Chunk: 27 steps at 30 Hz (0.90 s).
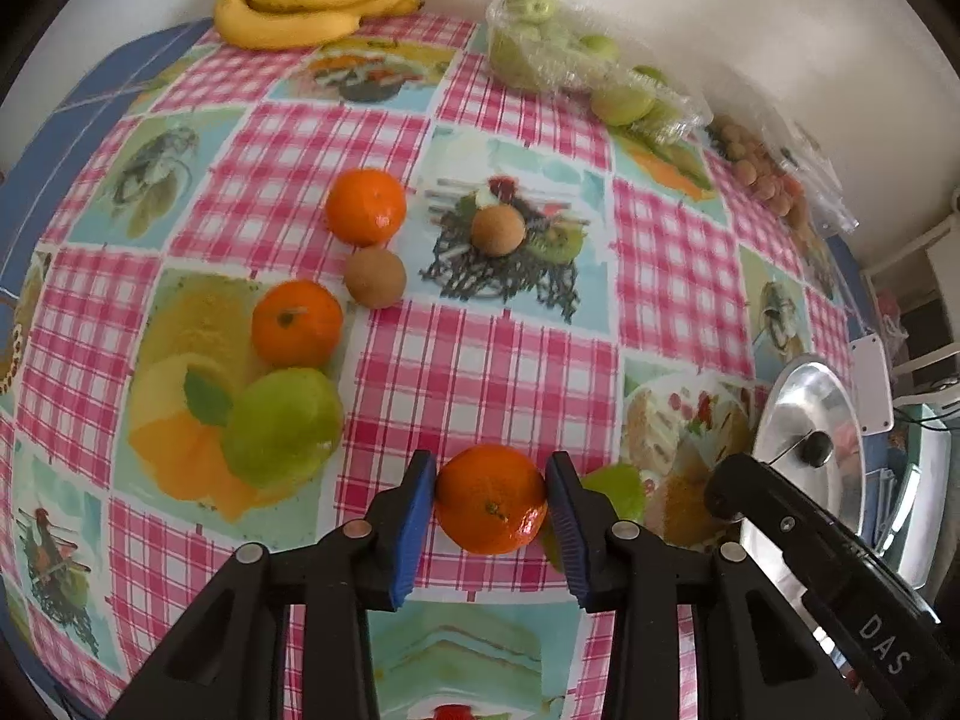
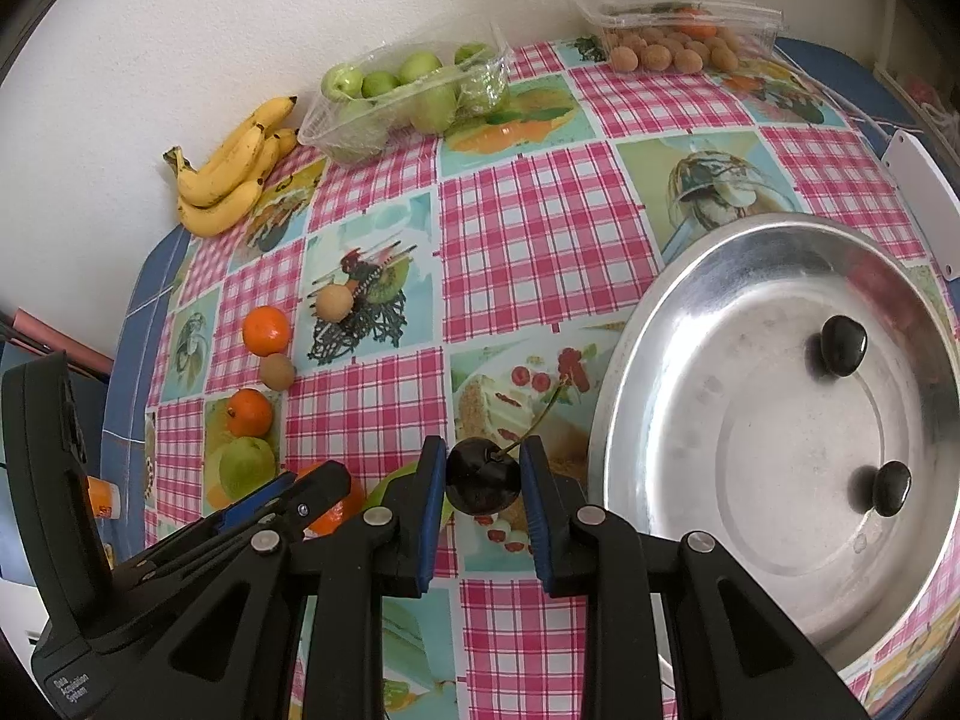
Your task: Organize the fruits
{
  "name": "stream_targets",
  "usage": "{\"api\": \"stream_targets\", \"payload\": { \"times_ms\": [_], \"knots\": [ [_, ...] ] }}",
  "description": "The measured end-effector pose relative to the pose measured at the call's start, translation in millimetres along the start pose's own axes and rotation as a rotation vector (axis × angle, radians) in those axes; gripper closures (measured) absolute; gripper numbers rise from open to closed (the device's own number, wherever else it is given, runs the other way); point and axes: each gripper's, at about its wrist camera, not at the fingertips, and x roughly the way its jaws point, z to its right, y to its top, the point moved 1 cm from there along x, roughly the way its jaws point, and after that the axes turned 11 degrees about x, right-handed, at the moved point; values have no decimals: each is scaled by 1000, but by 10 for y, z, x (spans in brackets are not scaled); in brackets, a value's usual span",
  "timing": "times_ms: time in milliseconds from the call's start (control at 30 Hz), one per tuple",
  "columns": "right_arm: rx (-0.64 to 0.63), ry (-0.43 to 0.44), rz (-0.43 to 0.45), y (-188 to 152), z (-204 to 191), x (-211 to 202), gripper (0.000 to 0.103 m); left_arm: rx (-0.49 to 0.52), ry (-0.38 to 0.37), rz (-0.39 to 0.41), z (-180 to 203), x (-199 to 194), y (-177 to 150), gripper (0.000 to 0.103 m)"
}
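My left gripper (image 1: pixel 490 501) is shut on a mandarin (image 1: pixel 491 498) just above the checked tablecloth. A green fruit (image 1: pixel 618 489) lies behind its right finger. My right gripper (image 2: pixel 483 477) is shut on a dark cherry (image 2: pixel 483 475) with a stem, just left of the metal bowl (image 2: pixel 654 360). Two dark cherries (image 2: pixel 843 345) lie in the bowl. Two more mandarins (image 1: pixel 366 206), two brown round fruits (image 1: pixel 375 276) and a green fruit (image 1: pixel 282 423) lie on the cloth to the left.
Bananas (image 1: pixel 312 0) lie at the far edge by the wall. A plastic tray of green fruits (image 2: pixel 408 96) and a clear box of brown fruits (image 2: pixel 672 36) stand at the back. A white flat piece (image 2: pixel 921 192) sits beyond the bowl.
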Motion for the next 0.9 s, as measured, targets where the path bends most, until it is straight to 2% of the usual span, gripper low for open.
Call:
{"api": "stream_targets", "payload": {
  "times_ms": [200,533,900],
  "knots": [
    [-8,16,26,3,-42,-112,77,9,-4,62,25,-200,47,63],
    [22,13,25,18,63,-142,77,26,-14,80,160,-246,68,63],
    [158,-66,81,189,731,-349,77,112,-52,73,649,-228,17,63]
  ]
}}
